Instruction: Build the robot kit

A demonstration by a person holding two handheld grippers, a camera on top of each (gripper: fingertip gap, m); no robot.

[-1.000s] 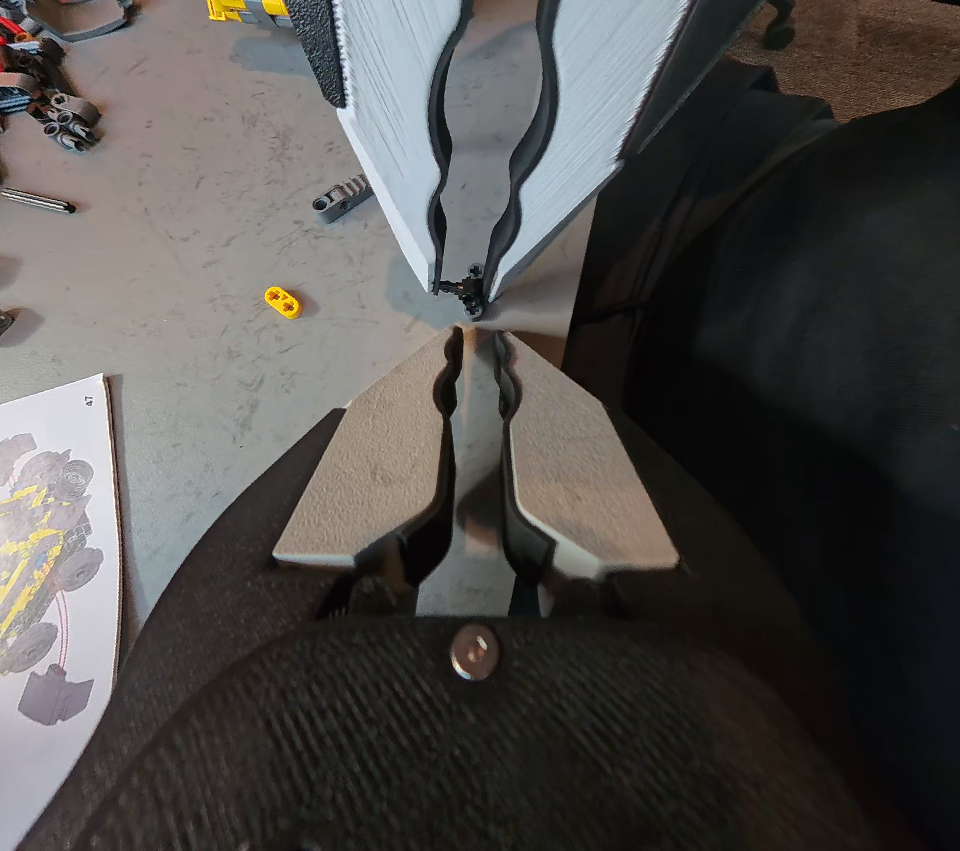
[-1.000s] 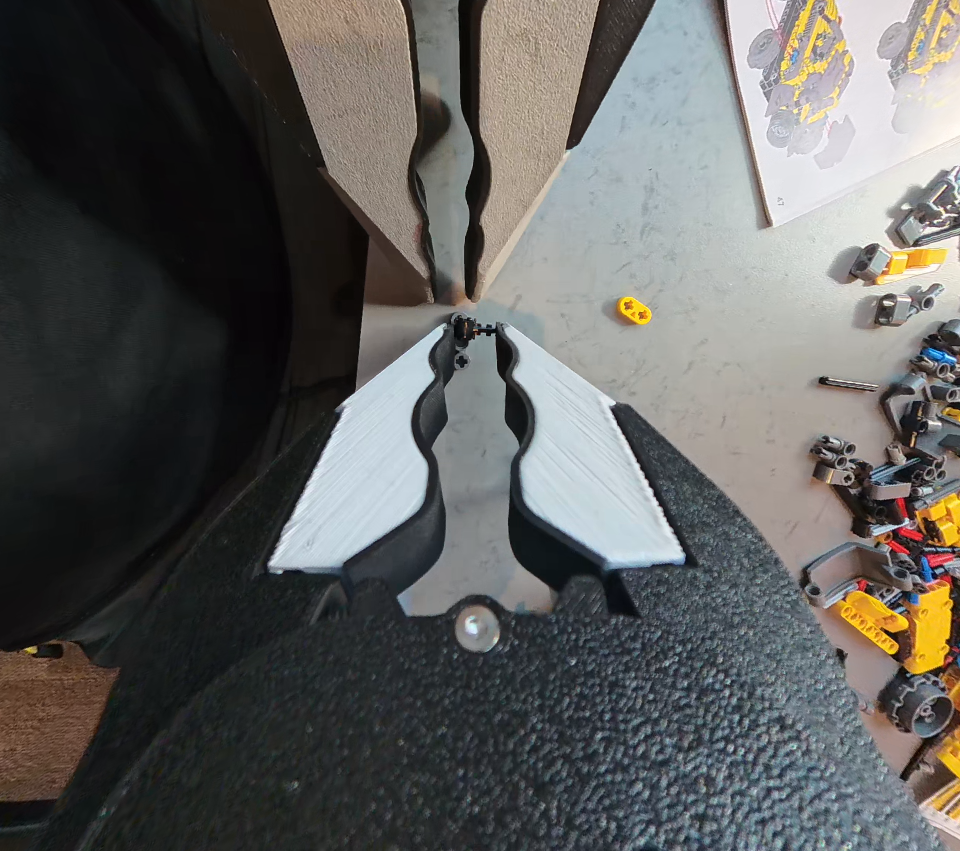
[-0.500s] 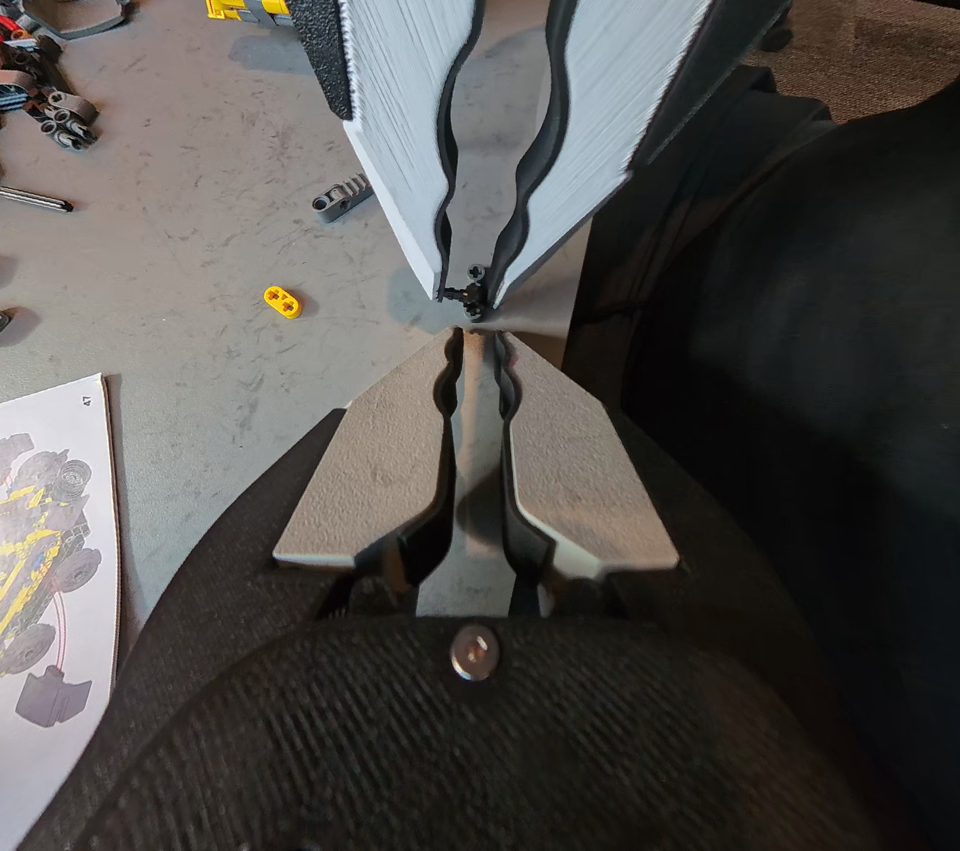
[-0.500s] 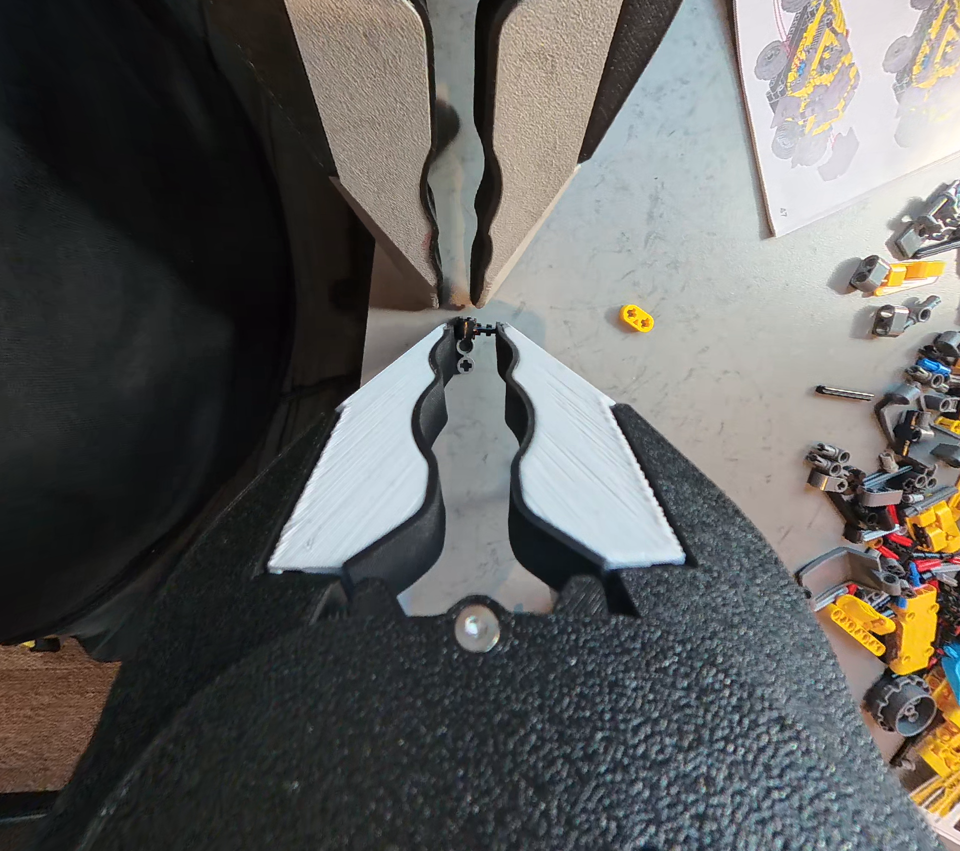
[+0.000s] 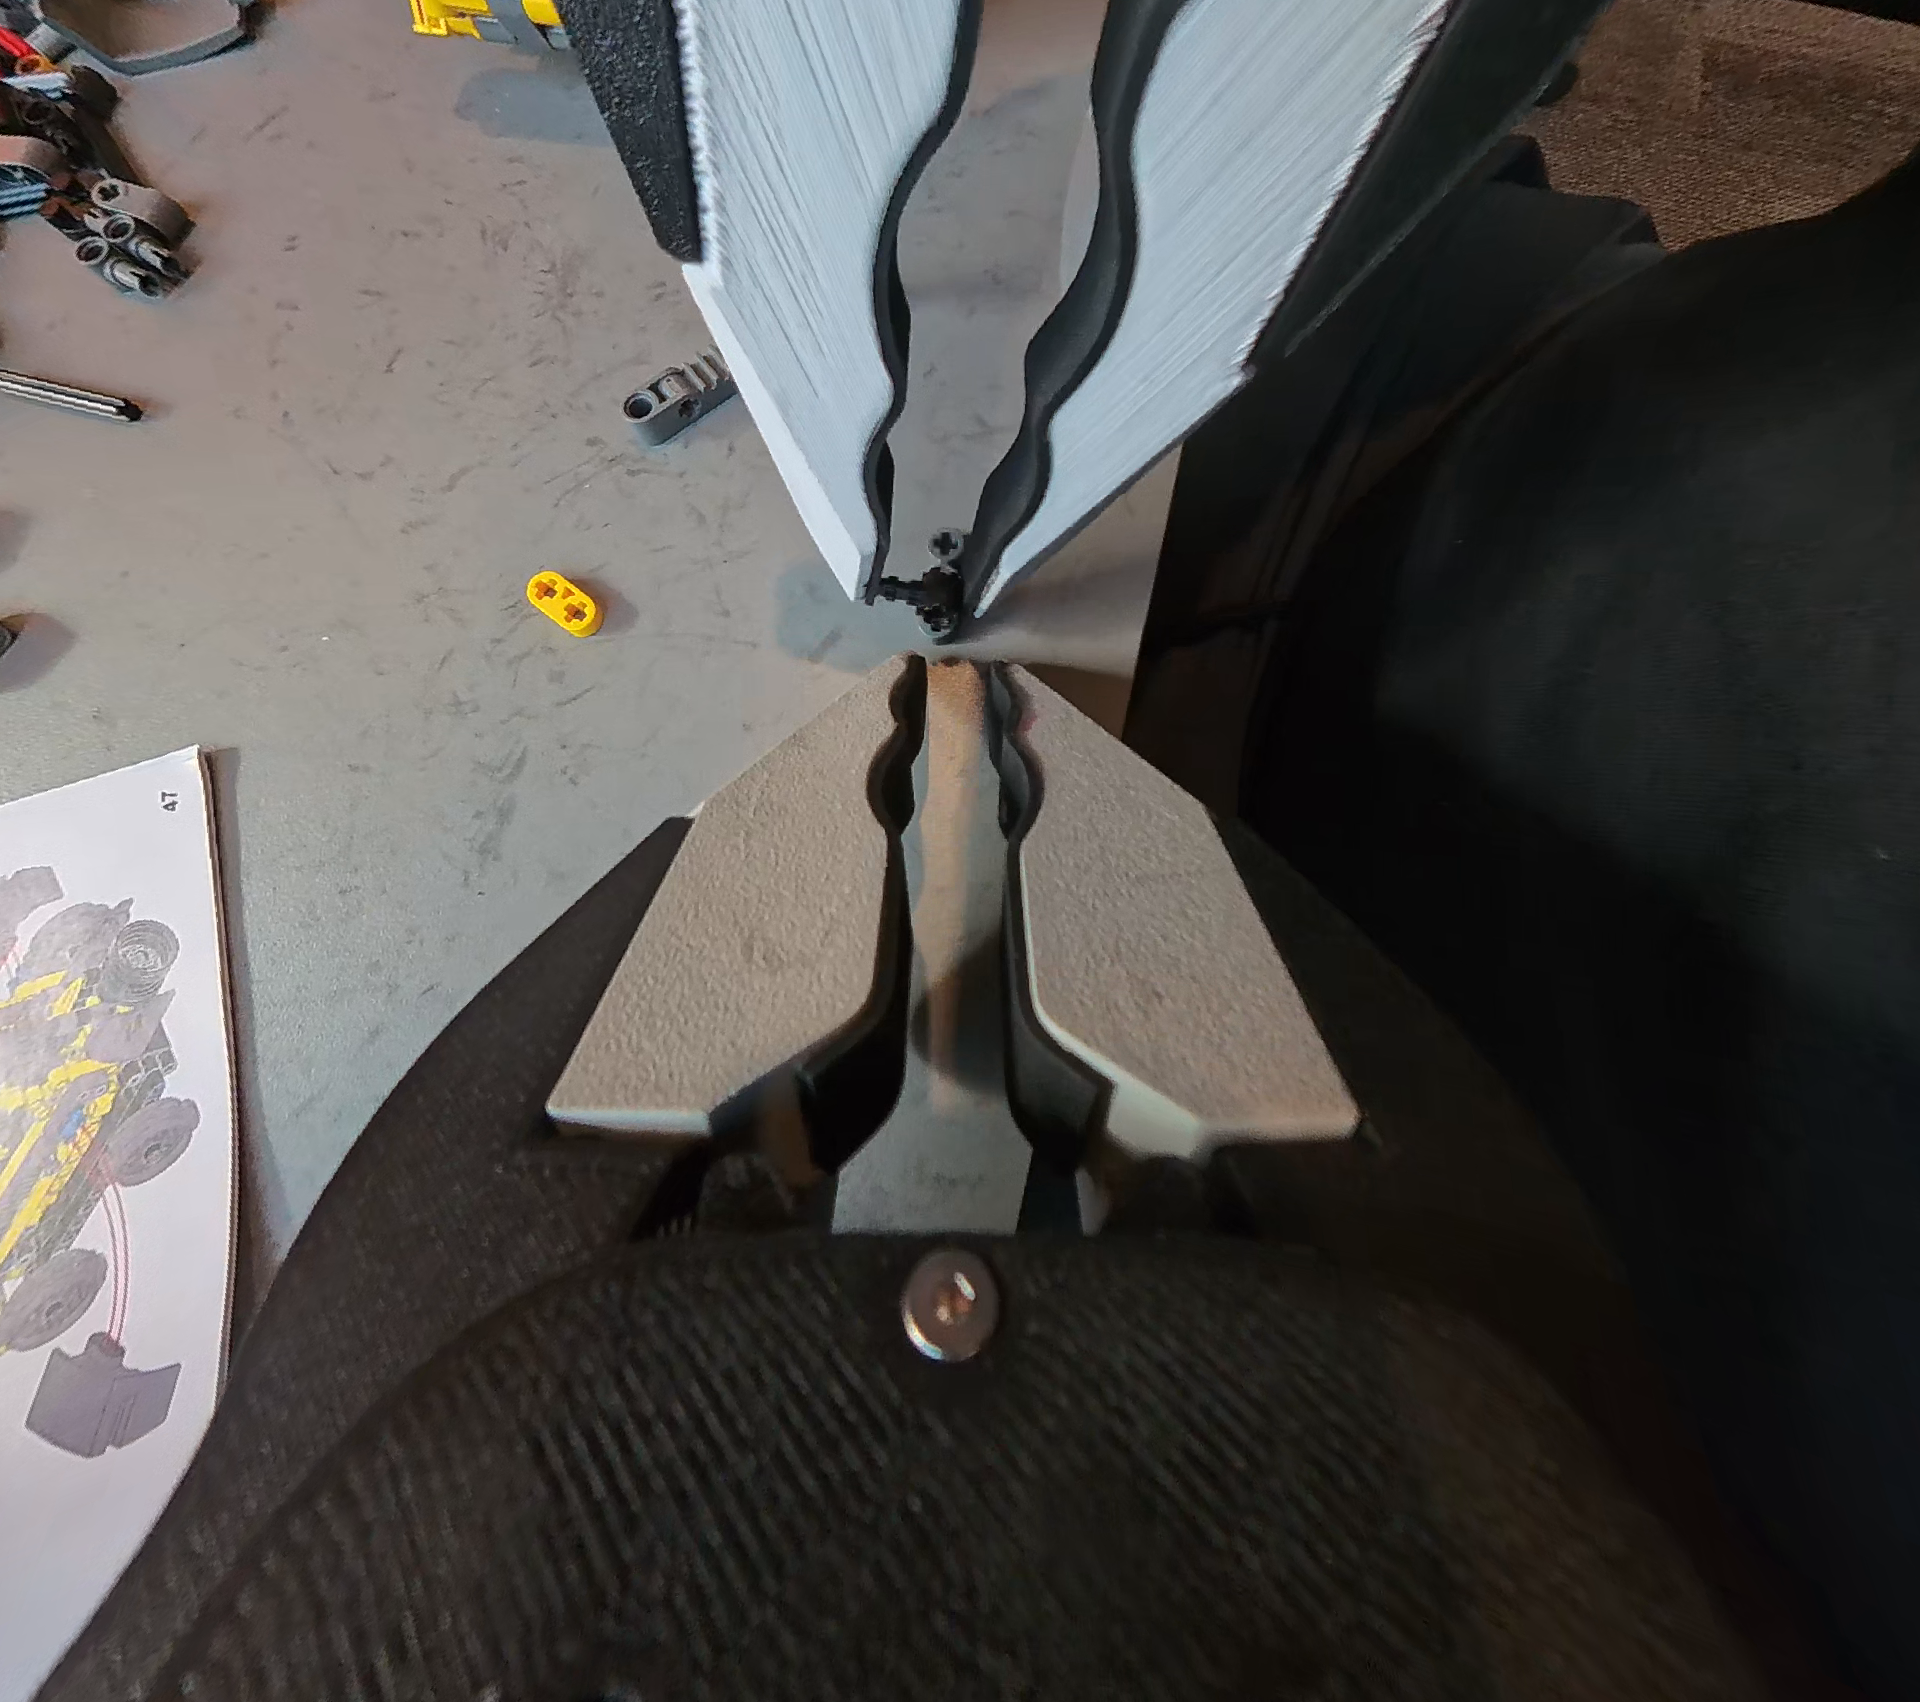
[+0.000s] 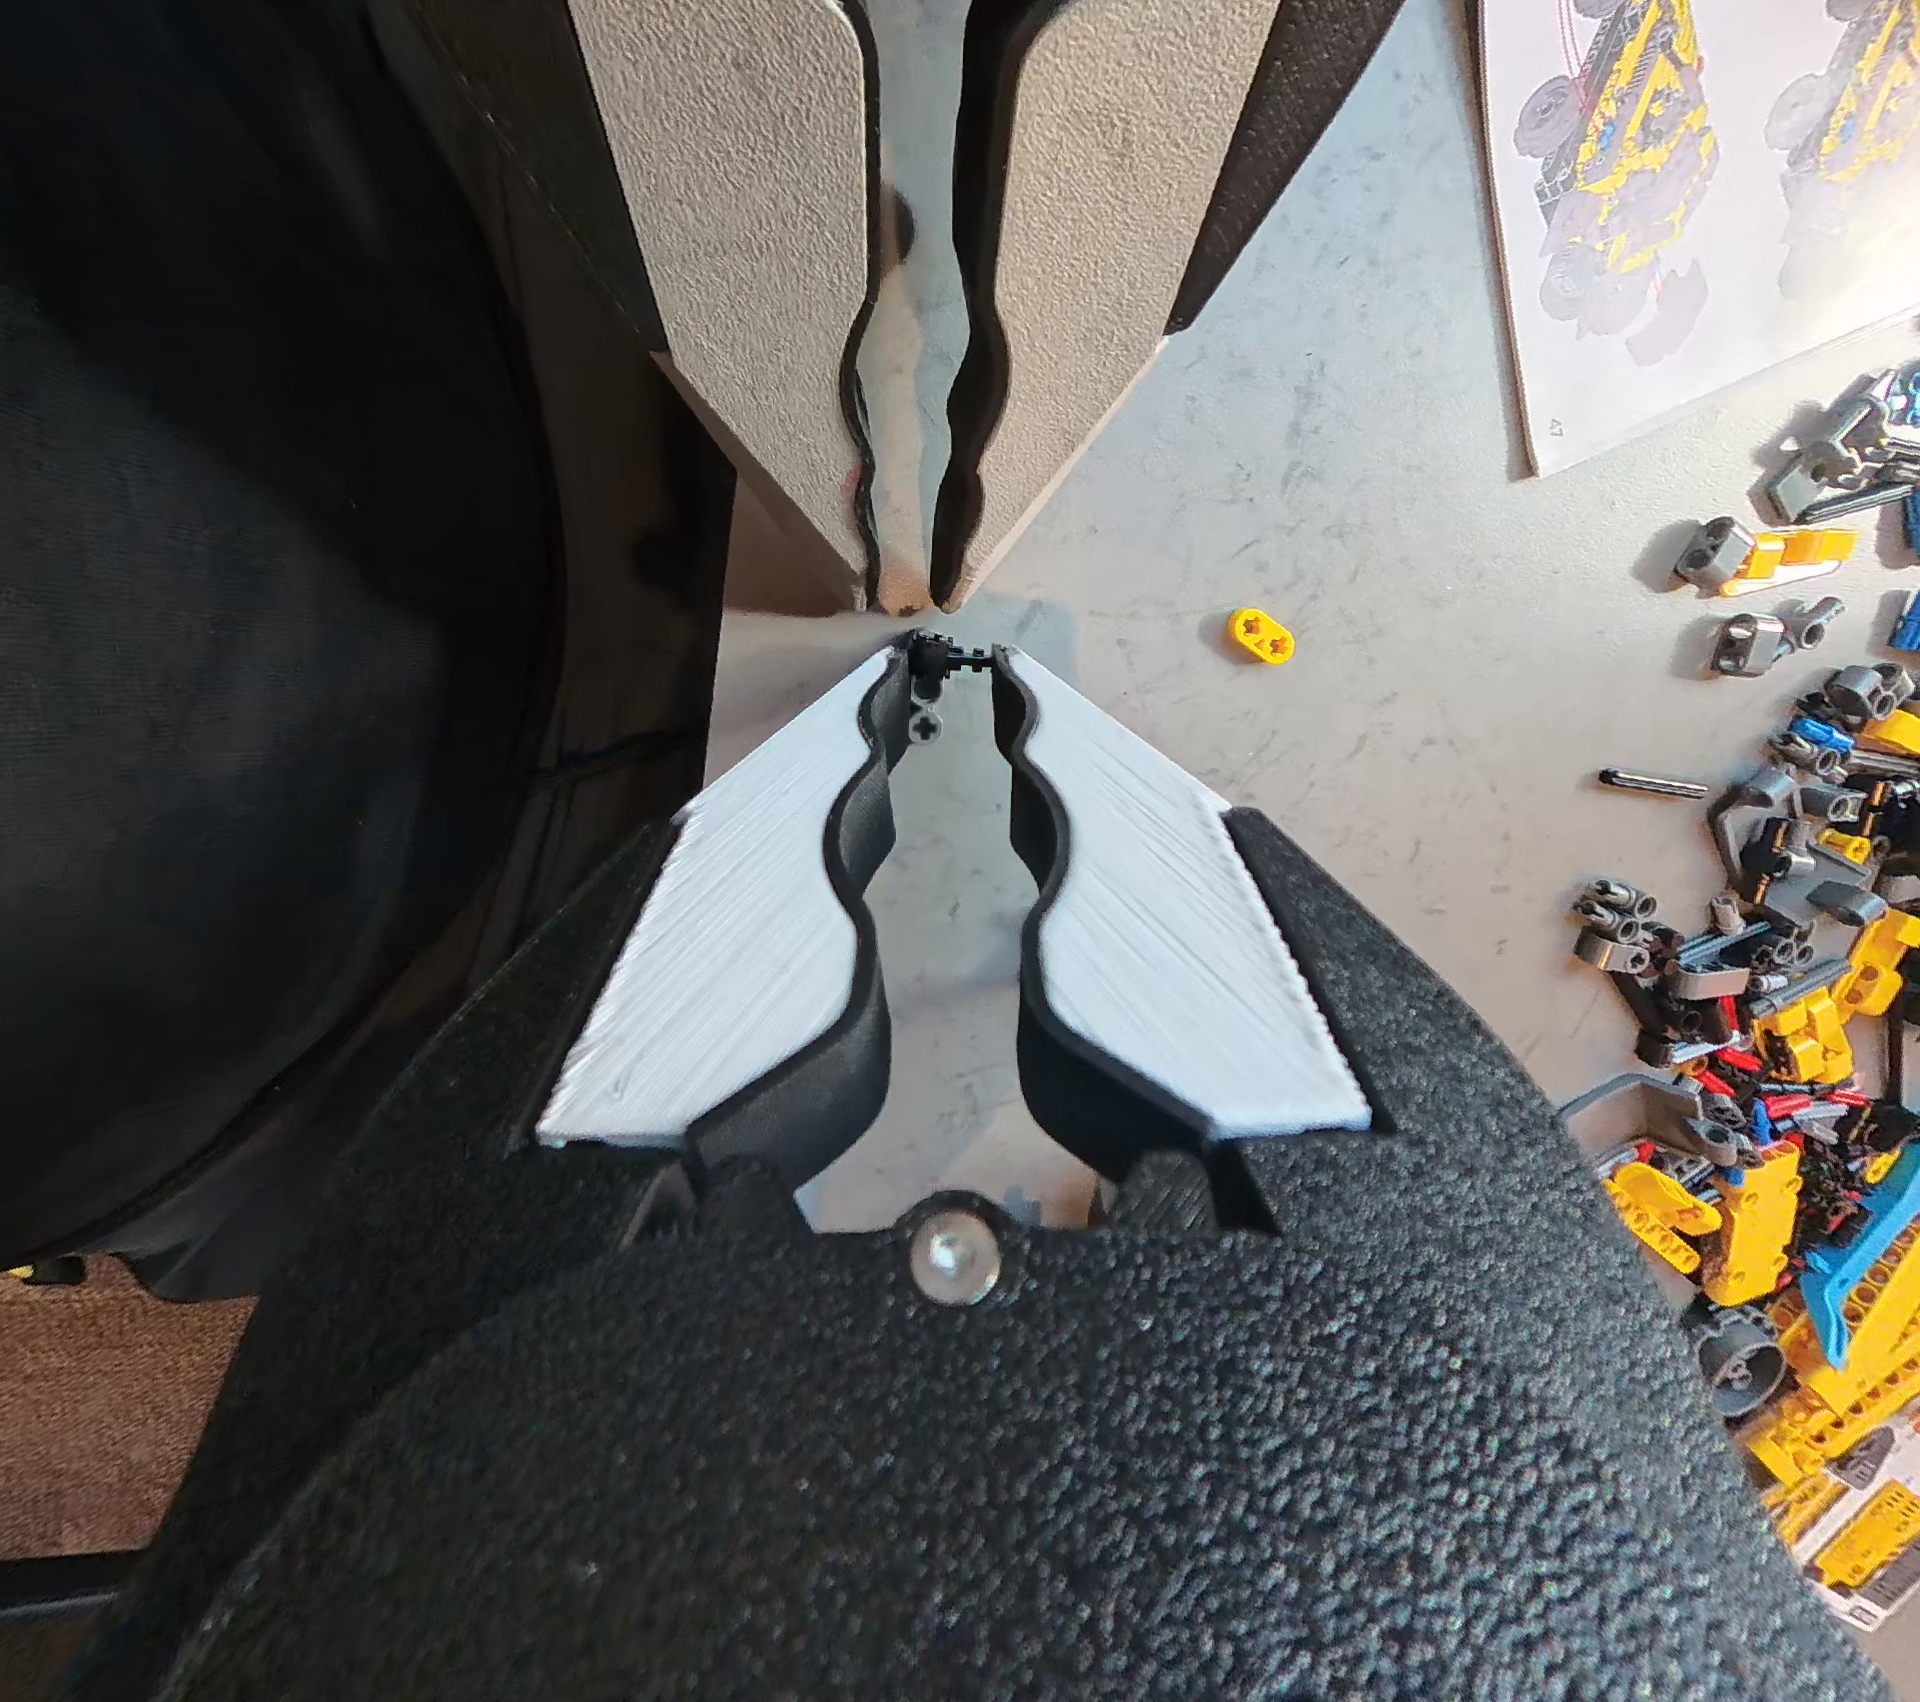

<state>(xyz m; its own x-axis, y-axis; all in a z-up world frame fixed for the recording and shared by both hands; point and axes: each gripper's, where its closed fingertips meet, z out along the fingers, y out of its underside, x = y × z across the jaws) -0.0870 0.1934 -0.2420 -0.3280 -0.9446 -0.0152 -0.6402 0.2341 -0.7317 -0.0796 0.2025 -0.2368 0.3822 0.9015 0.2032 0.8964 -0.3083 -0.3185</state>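
Observation:
My right gripper (image 6: 945,663), with white fingers, is shut on a small black connector piece (image 6: 928,665) at its tips; a dark grey cross-hole end hangs below it. The piece also shows in the left wrist view (image 5: 928,587). My left gripper (image 5: 958,665), with grey-beige fingers, faces it tip to tip, a finger's width away, above the grey table (image 5: 364,405) near its edge. Its jaws stand a narrow slit apart, and something small and pale tan seems pinched at the tips. In the right wrist view the left gripper (image 6: 912,605) comes down from the top.
A small yellow two-hole link (image 5: 564,603) lies on the table near the tips. A grey toothed part (image 5: 675,403), a black axle (image 6: 1652,785), a pile of yellow, grey and blue parts (image 6: 1787,1081) and an instruction booklet (image 6: 1714,94) lie nearby. A dark chair (image 5: 1610,821) is past the edge. Both grippers' tips are close together, under 4 cm apart. Both grippers' tips are roughly 20 centimetres from the black axle (image 6: 1652,785). Seen from the left wrist view (image 5: 65,394) as well.
The two grippers have drawn slightly closer, tip to tip. The black piece has turned a little between the right fingers. Both grips look unchanged.

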